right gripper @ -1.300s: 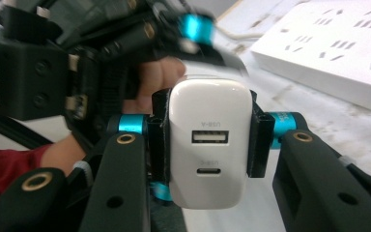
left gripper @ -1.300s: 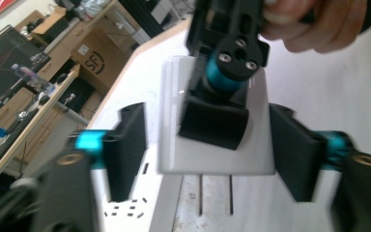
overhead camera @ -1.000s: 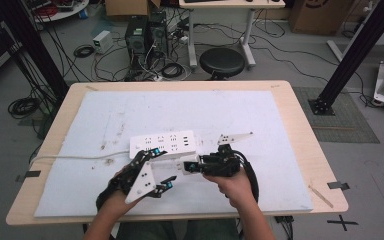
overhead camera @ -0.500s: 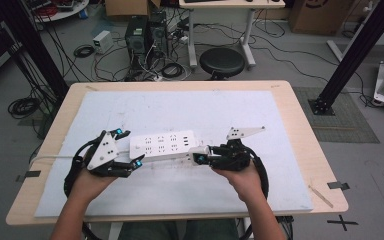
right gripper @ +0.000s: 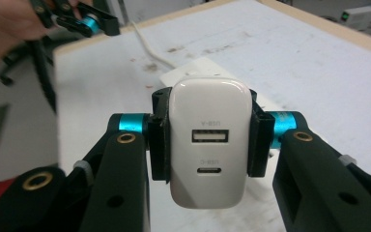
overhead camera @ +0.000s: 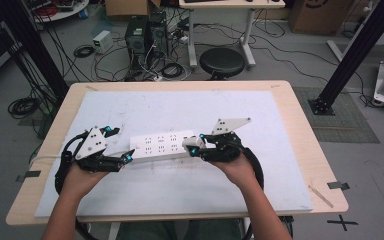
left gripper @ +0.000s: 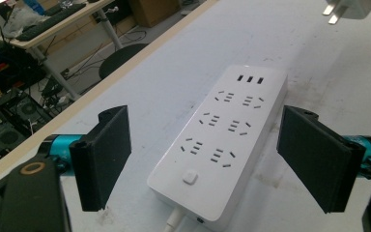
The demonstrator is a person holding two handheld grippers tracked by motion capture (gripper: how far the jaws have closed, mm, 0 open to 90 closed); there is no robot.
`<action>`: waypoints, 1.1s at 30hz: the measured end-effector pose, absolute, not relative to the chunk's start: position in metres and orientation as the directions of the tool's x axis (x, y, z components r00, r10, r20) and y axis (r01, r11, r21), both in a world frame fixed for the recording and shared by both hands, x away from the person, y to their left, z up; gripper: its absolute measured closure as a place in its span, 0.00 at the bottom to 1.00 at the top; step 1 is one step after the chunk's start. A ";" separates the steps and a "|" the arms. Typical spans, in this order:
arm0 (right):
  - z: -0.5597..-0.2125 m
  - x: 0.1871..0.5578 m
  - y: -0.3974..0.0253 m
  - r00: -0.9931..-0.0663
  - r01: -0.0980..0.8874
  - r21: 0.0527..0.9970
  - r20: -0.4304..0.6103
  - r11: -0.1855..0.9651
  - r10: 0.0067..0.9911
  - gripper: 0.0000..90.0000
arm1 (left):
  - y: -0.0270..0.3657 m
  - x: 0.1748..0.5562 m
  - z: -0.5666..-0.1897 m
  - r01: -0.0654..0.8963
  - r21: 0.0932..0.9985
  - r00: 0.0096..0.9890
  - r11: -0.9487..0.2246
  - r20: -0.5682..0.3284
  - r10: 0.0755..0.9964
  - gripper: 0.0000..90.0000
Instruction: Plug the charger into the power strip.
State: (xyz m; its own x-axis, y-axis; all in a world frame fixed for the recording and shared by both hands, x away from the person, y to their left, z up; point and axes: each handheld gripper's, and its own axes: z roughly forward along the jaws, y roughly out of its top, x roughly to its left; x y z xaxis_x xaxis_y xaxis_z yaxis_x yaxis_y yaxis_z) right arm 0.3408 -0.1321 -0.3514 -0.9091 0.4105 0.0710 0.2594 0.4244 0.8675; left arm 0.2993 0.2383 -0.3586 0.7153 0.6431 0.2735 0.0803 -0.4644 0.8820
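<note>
With the left hand-held gripper (left gripper: pixel 207 159) gaping wide astride the unclamped power strip (left gripper: pixel 222 145), the right hand-held gripper (right gripper: pixel 207 147) (clamped on the charger (right gripper: pixel 209 140)) could shove the strip across the bench (overhead camera: pixel 280 190).

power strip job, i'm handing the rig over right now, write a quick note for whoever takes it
Right gripper: shut on the white USB charger, held at the right end of the power strip, its prongs pointing at the strip.
Left gripper: open, jaws either side of the strip's switch end, not touching it.
Power strip: flat on the white mat, cord leaving its near end in the left gripper view, sockets all free.
Done: charger picked up.
Left, probably: steady the strip with the left gripper, then plug the charger into a socket.
</note>
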 end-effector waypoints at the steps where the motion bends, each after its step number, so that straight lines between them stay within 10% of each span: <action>1: -0.350 0.343 -0.129 -0.912 0.245 0.862 0.049 0.444 0.407 0.70 | 0.239 0.299 -0.359 0.082 0.884 0.717 -0.461 0.269 0.643 0.22; 16: -0.335 0.375 -0.093 -0.939 0.092 0.682 -0.182 0.726 0.290 0.70 | 0.253 0.290 -0.364 0.097 0.885 0.708 -0.456 0.261 0.656 0.22; 33: -0.331 0.427 -0.037 -0.987 -0.025 0.412 -0.153 0.911 0.042 0.70 | 0.260 0.281 -0.368 0.107 0.876 0.711 -0.469 0.262 0.652 0.22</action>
State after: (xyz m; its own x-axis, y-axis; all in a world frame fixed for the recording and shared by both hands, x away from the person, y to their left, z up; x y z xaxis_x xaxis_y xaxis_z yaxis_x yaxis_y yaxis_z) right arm 0.4267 -0.0374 -0.3312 -0.9873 0.0425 -0.1530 -0.0246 0.9110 0.4118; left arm 0.2814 0.2605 -0.3677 0.7114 0.6521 0.2621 0.1074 -0.4695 0.8764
